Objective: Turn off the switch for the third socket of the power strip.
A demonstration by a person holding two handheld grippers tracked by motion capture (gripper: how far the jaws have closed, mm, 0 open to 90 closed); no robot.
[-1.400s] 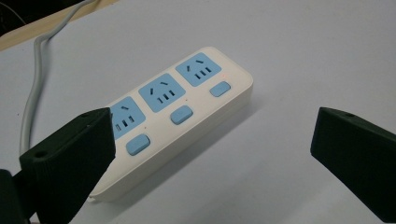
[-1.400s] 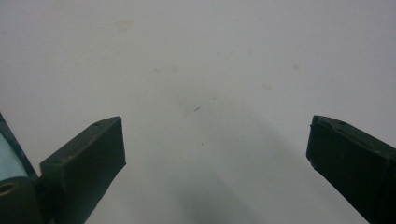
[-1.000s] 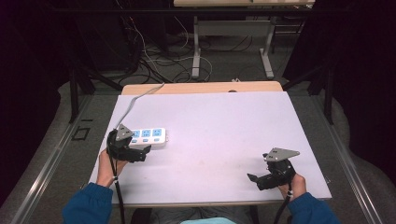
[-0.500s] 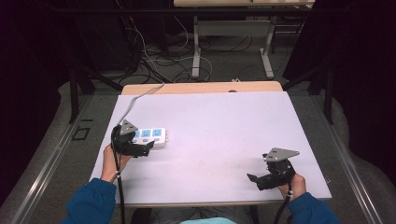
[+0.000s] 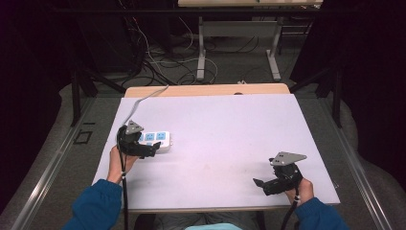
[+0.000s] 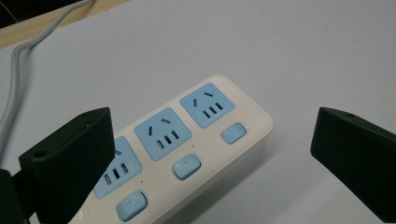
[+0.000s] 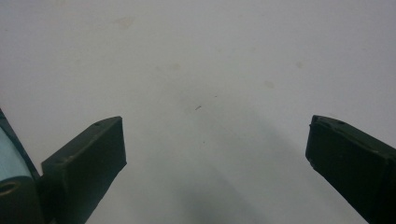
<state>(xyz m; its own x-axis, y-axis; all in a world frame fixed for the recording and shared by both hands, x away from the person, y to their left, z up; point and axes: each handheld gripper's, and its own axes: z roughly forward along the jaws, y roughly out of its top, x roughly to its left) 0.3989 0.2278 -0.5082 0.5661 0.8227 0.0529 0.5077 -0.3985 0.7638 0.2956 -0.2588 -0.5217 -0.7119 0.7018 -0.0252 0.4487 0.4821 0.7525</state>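
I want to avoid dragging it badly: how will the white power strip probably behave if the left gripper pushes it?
The power strip looks rigid and flat, so it should slide, not tip. Its smooth shell may slip on the table. Its cord may tug and turn it.

The power strip has a cream-white body with three light blue socket faces, and each face has dark slots. Below each face sits one light blue button. Its cable is pale grey. The table sheet is plain white with a lilac tint, and the far table edge is light wood. The left gripper and the right gripper are black, with grey plates. Both sleeves are blue.
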